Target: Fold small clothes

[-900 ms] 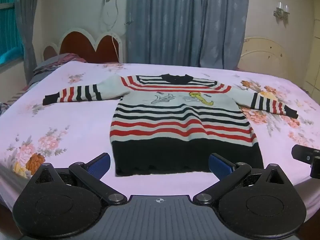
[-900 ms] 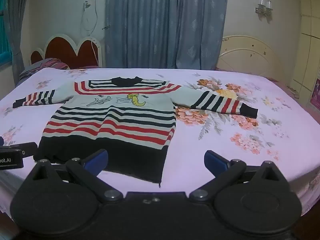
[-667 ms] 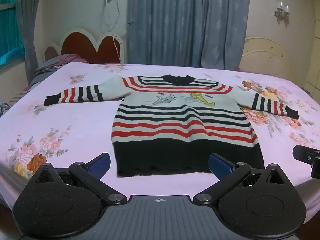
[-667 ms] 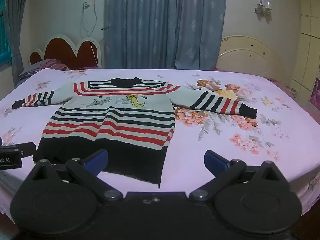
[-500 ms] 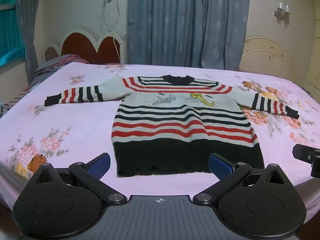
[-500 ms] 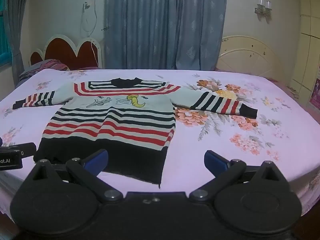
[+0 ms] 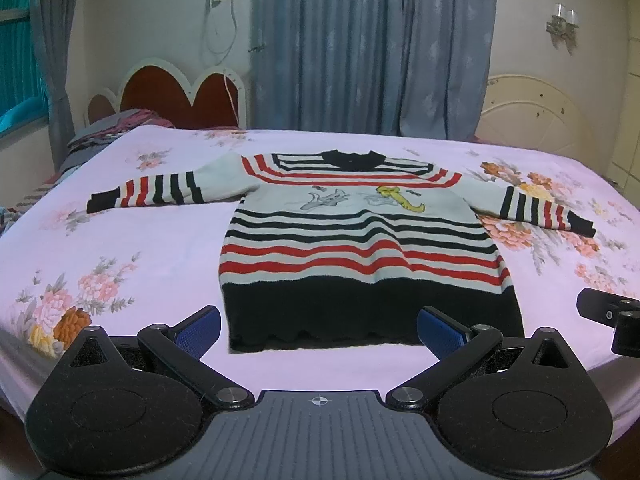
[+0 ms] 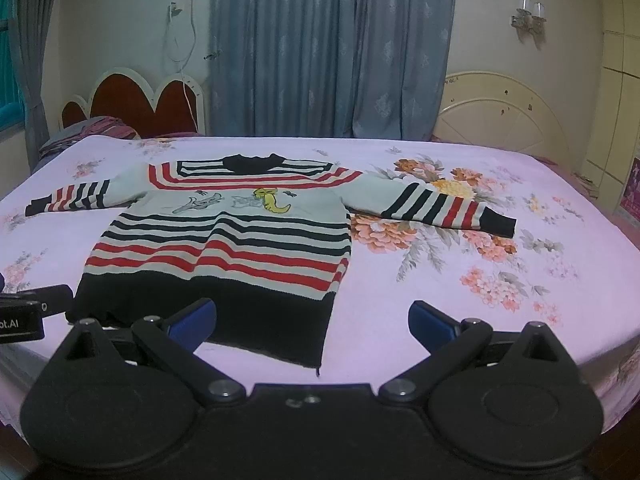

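A small sweater (image 7: pixel 360 240) with red, black and white stripes and a black hem lies flat on the bed, front up, both sleeves spread out sideways. It also shows in the right wrist view (image 8: pixel 224 240). My left gripper (image 7: pixel 320 330) is open and empty, hovering just before the black hem. My right gripper (image 8: pixel 312 322) is open and empty, near the hem's right corner. Each gripper's body shows at the edge of the other's view.
The bed has a pink floral sheet (image 7: pixel 100 264) and reaches to a red headboard (image 7: pixel 176 96) at the far left. A cream headboard (image 8: pixel 500 112) and grey-blue curtains (image 7: pixel 372 48) stand behind. Folded cloth (image 7: pixel 116 128) lies at the far left end.
Both views have shifted only very slightly. The sweater lies as before and both grippers stay open.
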A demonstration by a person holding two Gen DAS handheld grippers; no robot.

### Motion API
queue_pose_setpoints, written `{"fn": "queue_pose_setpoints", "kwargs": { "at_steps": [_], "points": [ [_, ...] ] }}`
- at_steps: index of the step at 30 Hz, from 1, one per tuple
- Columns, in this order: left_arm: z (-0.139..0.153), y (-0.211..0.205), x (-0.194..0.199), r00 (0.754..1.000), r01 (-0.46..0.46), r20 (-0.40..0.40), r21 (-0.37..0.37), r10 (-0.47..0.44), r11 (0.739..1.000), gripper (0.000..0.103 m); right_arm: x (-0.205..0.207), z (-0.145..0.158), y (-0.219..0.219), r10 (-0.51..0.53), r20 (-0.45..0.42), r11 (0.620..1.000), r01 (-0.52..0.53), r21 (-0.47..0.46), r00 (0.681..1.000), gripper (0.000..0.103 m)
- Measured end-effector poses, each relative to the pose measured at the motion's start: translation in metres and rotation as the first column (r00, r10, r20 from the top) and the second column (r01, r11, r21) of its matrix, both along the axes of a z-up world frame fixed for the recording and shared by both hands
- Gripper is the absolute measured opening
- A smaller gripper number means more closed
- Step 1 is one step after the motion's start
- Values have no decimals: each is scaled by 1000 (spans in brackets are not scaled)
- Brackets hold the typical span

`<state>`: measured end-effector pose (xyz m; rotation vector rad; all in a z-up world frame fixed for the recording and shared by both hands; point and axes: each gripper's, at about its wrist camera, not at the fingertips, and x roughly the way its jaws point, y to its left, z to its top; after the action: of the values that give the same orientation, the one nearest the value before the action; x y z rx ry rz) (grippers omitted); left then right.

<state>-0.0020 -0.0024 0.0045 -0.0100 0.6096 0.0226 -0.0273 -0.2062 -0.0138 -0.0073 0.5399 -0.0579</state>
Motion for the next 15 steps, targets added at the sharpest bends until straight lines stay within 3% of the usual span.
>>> {"fn": "queue_pose_setpoints", "kwargs": {
  "at_steps": [15],
  "points": [
    [-1,-3,2,1000,1,-1,7,-1,1000,103,3,1,-5,2,8,1000,-2,4,1000,102]
  ]
}}
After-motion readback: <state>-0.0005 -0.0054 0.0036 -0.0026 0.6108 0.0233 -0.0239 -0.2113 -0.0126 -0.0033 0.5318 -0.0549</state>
